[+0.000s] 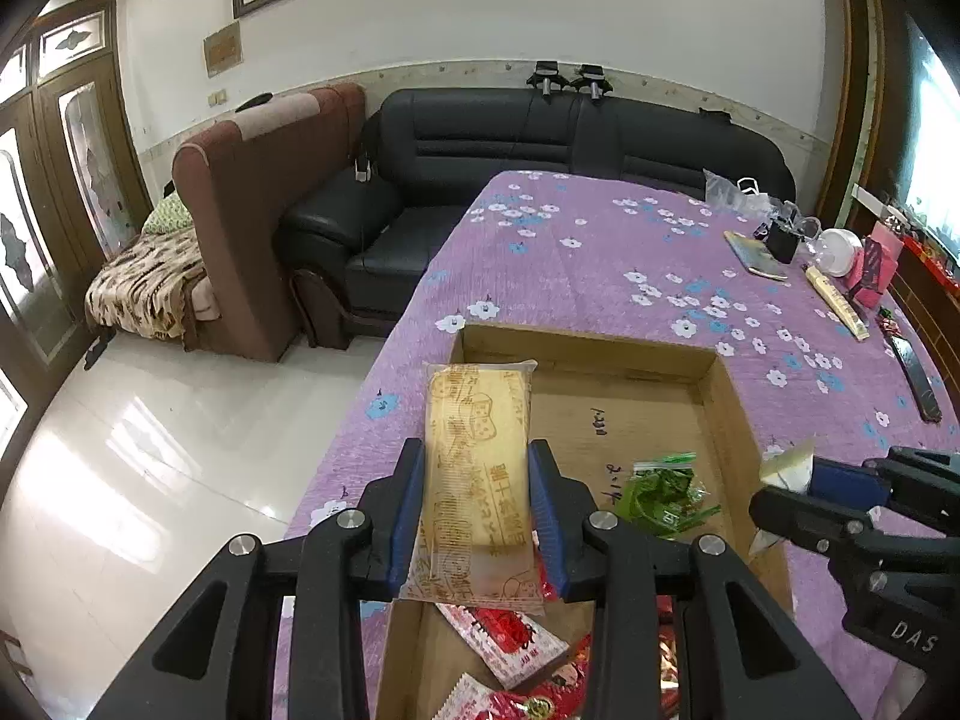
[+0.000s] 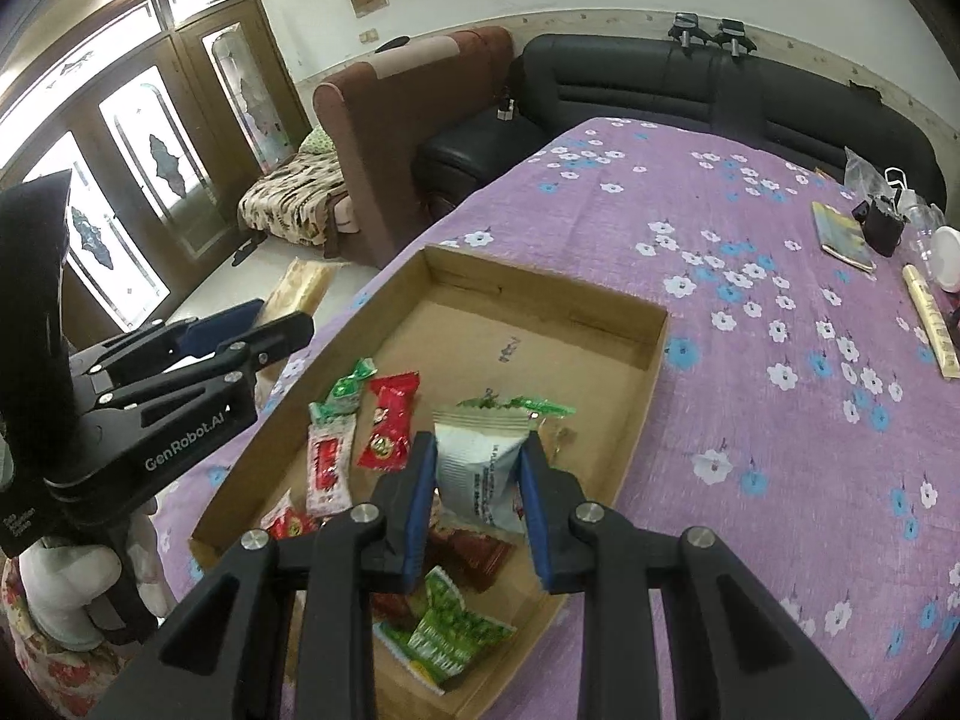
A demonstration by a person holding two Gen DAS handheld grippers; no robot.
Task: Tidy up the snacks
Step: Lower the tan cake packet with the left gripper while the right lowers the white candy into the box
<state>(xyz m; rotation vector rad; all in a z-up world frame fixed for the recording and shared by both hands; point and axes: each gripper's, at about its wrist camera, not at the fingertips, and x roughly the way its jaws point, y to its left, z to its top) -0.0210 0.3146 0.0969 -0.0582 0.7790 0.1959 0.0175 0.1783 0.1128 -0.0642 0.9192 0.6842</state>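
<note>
Left tongs [image 1: 477,510] pinch a yellow biscuit packet [image 1: 477,468]; right tongs [image 2: 477,504] pinch a white snack packet [image 2: 480,468].

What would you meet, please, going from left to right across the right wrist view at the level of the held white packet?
left gripper → white-and-red packet → red packet → white packet held in the right gripper → cardboard tray's right wall → purple flowered tablecloth

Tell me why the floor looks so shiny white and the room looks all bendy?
Left wrist view: bright light glares off the glossy floor, washing it white. Both views: the fisheye lens curves the table edge and the doors and darkens the corners.
</note>
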